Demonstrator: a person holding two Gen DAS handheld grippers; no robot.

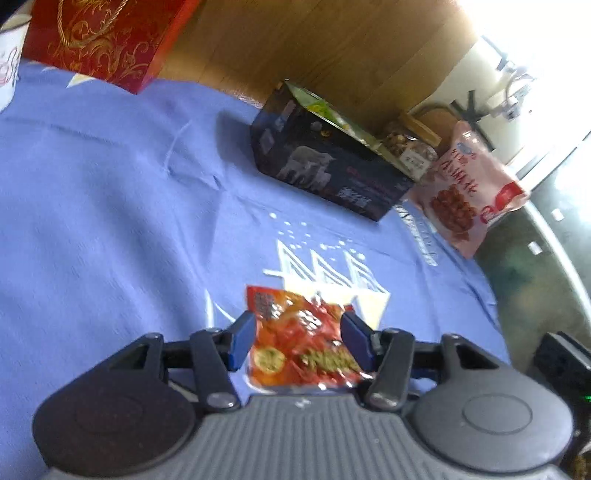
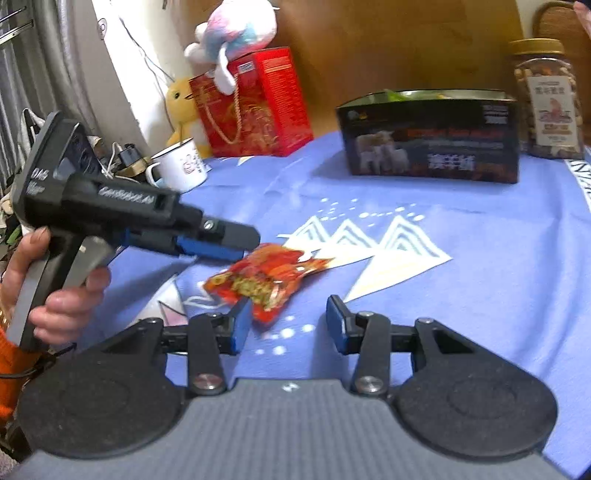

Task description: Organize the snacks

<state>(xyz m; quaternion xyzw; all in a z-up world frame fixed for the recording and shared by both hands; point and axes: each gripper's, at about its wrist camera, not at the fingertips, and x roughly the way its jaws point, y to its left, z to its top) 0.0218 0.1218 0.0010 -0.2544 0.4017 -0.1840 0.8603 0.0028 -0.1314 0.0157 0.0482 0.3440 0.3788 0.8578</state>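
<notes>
A small red snack packet lies flat on the blue tablecloth. In the left wrist view it shows between the blue pads of my left gripper, which stands open around it without pressing on it. The right wrist view shows that left gripper held in a hand, hovering just above the packet's far left end. My right gripper is open with only cloth between its pads. Its left pad is beside the packet's near corner.
A dark open-topped box with sheep on it stands at the back, a jar of nuts to its right. A pink snack bag lies by the table edge. A red gift bag, a white mug and plush toys stand at the back left.
</notes>
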